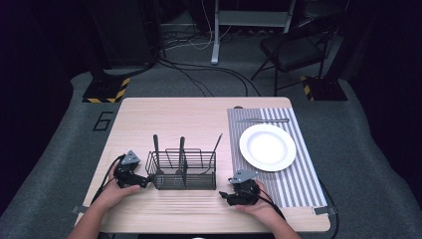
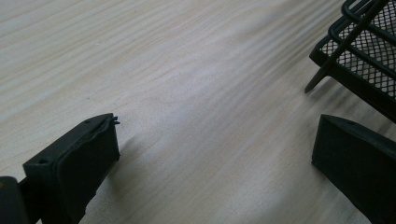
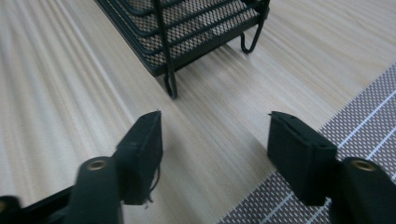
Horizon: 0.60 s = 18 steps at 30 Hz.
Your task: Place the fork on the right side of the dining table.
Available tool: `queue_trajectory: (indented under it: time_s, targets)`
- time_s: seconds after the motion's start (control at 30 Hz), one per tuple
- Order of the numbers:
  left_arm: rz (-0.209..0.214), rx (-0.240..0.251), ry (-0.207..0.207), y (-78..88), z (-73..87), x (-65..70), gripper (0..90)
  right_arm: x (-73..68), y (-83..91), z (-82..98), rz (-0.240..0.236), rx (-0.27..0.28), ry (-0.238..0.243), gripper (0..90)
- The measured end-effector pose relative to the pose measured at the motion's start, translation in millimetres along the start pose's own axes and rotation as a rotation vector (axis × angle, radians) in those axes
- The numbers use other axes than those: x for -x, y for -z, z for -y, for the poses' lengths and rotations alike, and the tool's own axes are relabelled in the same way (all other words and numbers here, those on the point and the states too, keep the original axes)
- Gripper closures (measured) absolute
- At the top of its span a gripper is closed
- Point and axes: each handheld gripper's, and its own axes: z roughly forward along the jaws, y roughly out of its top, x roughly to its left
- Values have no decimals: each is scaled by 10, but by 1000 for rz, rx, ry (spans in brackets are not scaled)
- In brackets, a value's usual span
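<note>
Black wire-mesh cutlery caddy [image 1: 183,172] stands near the front middle of the pale wooden table [image 1: 149,119], with dark-handled utensils [image 1: 156,149] upright in its compartments. Left gripper [image 1: 144,181] rests beside its left end, jaws spread wide over bare wood — right gripper [image 1: 225,196] sits off its right corner, jaws likewise apart. Beyond, a round white plate [image 1: 267,147] lies on a grey striped placemat [image 1: 298,184].
</note>
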Motion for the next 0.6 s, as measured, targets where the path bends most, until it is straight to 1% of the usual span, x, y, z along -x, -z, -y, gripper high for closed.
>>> queue_trajectory:
  time_s: [0.07,0.1,0.13,0.17,0.2,0.23,0.27,0.33,0.37,0.43,0.53,0.6]
  targets:
    - [0,0,0,0,0,0,3,-9,34,-24,10,11,-19,435]
    - [0,0,0,0,0,0,3,-9,34,-24,10,11,-19,435]
    - [0,0,-1,0,0,-1,3,-17,78,-51,17,27,-33,449]
    - [0,0,-1,0,0,-1,3,-17,78,-51,17,27,-33,449]
    - [0,0,-1,0,0,0,3,-33,120,-75,39,42,-24,455]
    - [0,0,-1,0,0,0,3,-33,120,-75,39,42,-24,455]
    - [0,0,0,0,0,0,3,-56,159,-97,47,59,-22,457]
    - [0,-1,-1,0,0,-1,3,-67,173,-103,48,58,-31,464]
    - [0,0,0,0,0,0,3,-79,200,-125,33,54,-35,470]
    - [0,0,0,0,0,0,3,-87,218,-135,38,56,-27,471]
    - [0,-1,-1,1,0,-1,3,-107,273,-177,45,70,-59,479]
    - [0,0,0,0,0,0,3,-103,294,-195,38,78,-77,497]
